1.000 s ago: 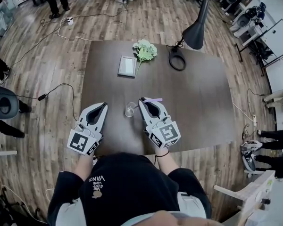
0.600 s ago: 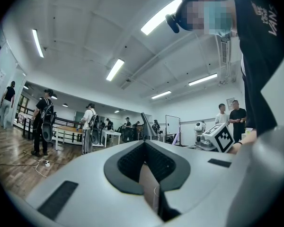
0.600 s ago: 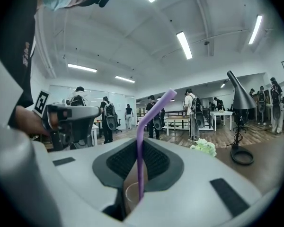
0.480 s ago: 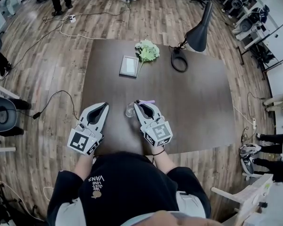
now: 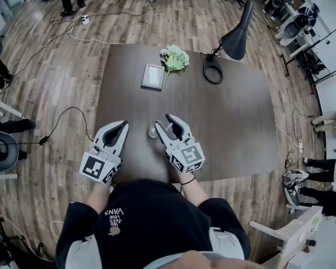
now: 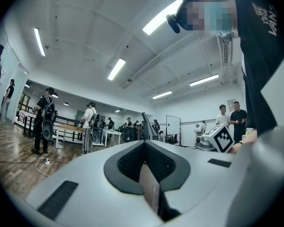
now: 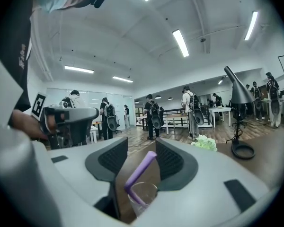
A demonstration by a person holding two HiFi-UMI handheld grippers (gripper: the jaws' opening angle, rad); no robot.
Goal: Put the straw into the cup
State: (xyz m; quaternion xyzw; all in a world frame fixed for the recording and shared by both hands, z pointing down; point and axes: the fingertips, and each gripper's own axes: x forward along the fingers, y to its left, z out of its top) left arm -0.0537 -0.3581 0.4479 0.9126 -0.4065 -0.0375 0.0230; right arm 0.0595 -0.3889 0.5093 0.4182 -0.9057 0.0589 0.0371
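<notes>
Right gripper: jaws opening, now spread. The purple straw stands between them, but neither pad presses on it, so it is let go. The straw's lower end sits in the clear glass cup, and its upper part leans up and away between the pads. Cup stands near the table's near edge, left of its middle, between the two grippers. Left gripper: closed on itself, nothing in it, parked beside the cup.

Risks, as judged:
- The straw's top lies inside the jaw gap. Pulling the right gripper back or sideways could catch it and flick it out.
- The same snag could tip the cup, which looks small and light.
- The straw leans on the rim and may roll round it or tip over.

Hard to make out:
- Head view shows no straw, and the right jaw crowds the cup.
- Right gripper view cuts off the cup's base.
- Cannot tell whether the straw's end reaches the bottom.
</notes>
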